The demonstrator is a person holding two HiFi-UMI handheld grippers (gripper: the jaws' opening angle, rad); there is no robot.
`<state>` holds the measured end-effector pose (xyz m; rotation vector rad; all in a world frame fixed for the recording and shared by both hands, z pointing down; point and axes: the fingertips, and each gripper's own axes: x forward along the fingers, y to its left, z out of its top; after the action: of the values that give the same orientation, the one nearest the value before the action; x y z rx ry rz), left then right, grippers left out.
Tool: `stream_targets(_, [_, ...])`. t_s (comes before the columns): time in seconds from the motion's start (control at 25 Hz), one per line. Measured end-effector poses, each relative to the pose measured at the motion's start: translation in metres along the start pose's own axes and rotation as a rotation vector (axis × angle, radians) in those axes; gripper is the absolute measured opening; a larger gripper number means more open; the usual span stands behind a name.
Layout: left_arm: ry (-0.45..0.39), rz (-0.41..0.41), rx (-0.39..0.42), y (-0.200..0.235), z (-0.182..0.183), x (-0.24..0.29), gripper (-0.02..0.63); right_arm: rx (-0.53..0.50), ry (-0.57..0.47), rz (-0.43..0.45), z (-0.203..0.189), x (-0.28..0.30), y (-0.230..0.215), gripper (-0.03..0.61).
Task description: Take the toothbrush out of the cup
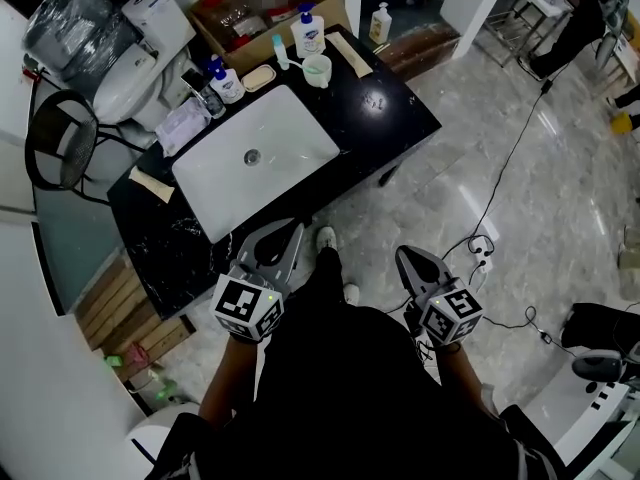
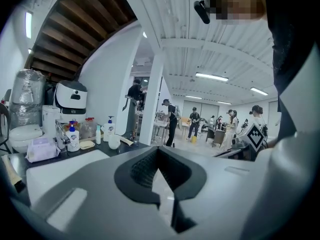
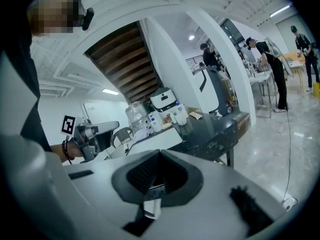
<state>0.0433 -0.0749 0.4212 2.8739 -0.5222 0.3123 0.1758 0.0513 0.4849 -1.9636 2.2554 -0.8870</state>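
Observation:
A pale cup (image 1: 316,69) stands on the black counter (image 1: 400,108) behind the white sink (image 1: 290,133); from here I cannot make out a toothbrush in it. The left gripper view shows that cup (image 2: 114,142) small and far off. Both grippers are held low near the person's body, well short of the counter. My left gripper (image 1: 284,236) points toward the sink's front edge, its jaws shut on nothing (image 2: 159,151). Over the floor to the right, my right gripper (image 1: 411,260) is also shut and holds nothing (image 3: 159,155).
Soap bottles (image 1: 307,30), a small tube (image 1: 281,52), a faucet (image 1: 207,94) and a tissue pack (image 1: 184,124) crowd the counter's back. Behind it stand a toilet (image 1: 130,68) and a cardboard box (image 1: 250,8), with a black chair (image 1: 60,148) at left. Cables (image 1: 500,188) cross the floor.

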Motion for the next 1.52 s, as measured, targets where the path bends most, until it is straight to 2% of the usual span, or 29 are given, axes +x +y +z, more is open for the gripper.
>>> stream_targets(0.32, [0.011, 0.041, -0.027, 0.039, 0.006, 0.03, 0.008, 0.002, 0.046, 0.022, 0.017, 0.04, -0.02, 0.014])
stream_targets(0.76, [-0.003, 0.06, -0.055, 0.101, 0.027, 0.067, 0.006, -0.027, 0.045, 0.016, 0.072, 0.104, -0.046, 0.014])
stream_targets(1.12, [-0.024, 0.063, -0.062, 0.159, 0.038, 0.091, 0.008, -0.079, 0.06, 0.04, 0.107, 0.167, -0.045, 0.014])
stream_targets(1.28, [-0.039, 0.067, -0.062, 0.172, 0.044, 0.096, 0.008, -0.088, 0.041, 0.068, 0.123, 0.185, -0.036, 0.014])
stream_targets(1.44, [-0.033, 0.085, -0.081, 0.176, 0.043, 0.095, 0.006, -0.033, 0.041, 0.112, 0.132, 0.197, -0.035, 0.014])
stream_targets(1.52, [-0.03, 0.098, -0.081, 0.179, 0.045, 0.095, 0.006, -0.05, 0.048, 0.115, 0.137, 0.204, -0.039, 0.014])
